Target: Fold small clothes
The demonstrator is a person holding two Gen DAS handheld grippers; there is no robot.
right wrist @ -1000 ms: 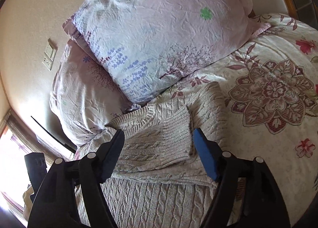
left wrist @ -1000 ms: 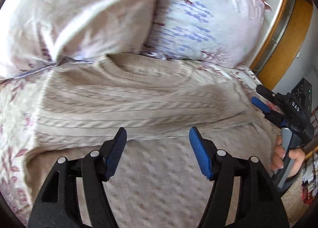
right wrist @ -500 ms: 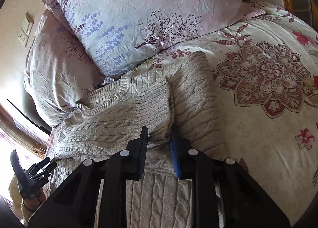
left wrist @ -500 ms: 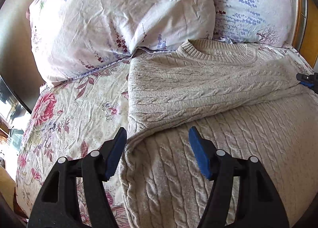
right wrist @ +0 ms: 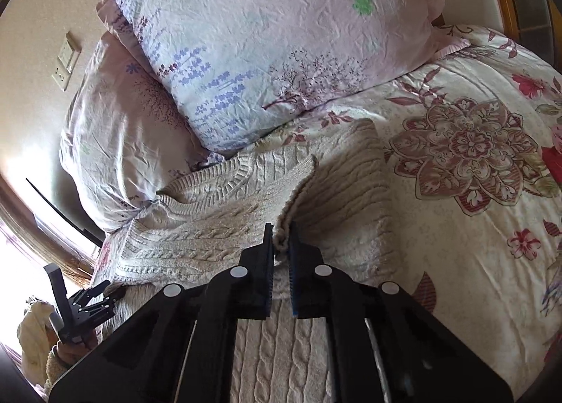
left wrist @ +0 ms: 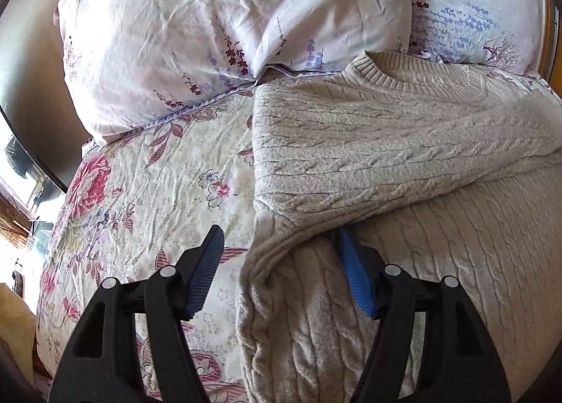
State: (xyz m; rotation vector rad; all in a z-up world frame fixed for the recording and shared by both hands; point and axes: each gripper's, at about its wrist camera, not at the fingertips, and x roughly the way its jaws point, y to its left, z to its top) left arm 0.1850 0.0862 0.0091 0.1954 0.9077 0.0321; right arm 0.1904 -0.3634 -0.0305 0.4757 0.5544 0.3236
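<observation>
The cream cable-knit sweater [left wrist: 404, 157] lies flat on the flowered bed cover [left wrist: 147, 192], its collar just below the pillows [left wrist: 228, 27], with one sleeve folded across the chest.

The risk, as I see it, sits with the right gripper [right wrist: 281, 245]. Its jaws are pinched tight on only a small ridge of knit at the sleeve cuff [right wrist: 298, 185], to the right of the collar. A nip that thin could slip free under a pull, or drag the layer beneath along and spoil the fold. The knit looks heavy and loose, so it may sag and bunch.

The left gripper [left wrist: 277, 255] hangs angled down over the sweater's left edge, below the collar, jaws well apart, holding nothing. The edge of the fabric lies between them, and its right pad looks tucked just under the folded sleeve; closing there might catch both layers. The right gripper points shallowly toward the pillows.
</observation>
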